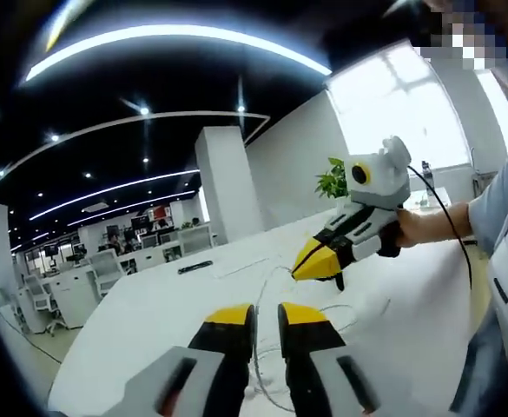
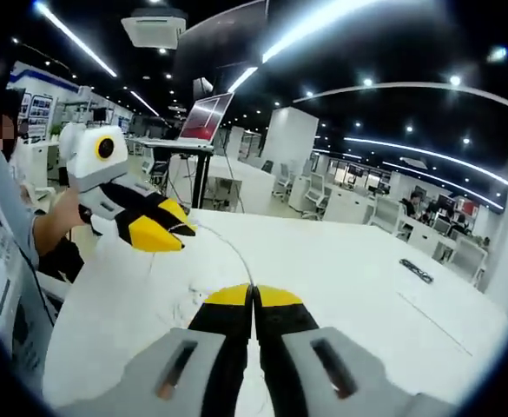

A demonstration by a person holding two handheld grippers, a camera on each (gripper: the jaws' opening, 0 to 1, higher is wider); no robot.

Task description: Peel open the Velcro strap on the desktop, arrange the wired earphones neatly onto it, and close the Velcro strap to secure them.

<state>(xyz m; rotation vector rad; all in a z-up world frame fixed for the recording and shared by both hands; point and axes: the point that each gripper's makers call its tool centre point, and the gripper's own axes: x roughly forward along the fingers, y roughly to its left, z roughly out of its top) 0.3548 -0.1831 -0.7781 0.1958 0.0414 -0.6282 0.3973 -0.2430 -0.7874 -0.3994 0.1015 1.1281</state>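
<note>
thin white wired earphones (image 1: 275,347) loose mid white desk (image 1: 149,313), lying just ahead of left yellow-tipped tool (image 1: 267,314), jaws slightly parted, empty; right yellow-tipped tool (image 2: 254,295) clenched, apparently pinching the cord.

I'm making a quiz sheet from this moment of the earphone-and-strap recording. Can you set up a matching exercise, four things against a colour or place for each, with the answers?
Things:
1. wired earphones
2. dark flat object
3. potted plant
4. open laptop

Descriptions:
A. green, by the bright window
B. raised on a stand beyond the table
C. thin white cable strung across the tabletop between the grippers
D. lying alone toward the table's far edge

Pairs: 1-C, 2-D, 3-A, 4-B
</note>
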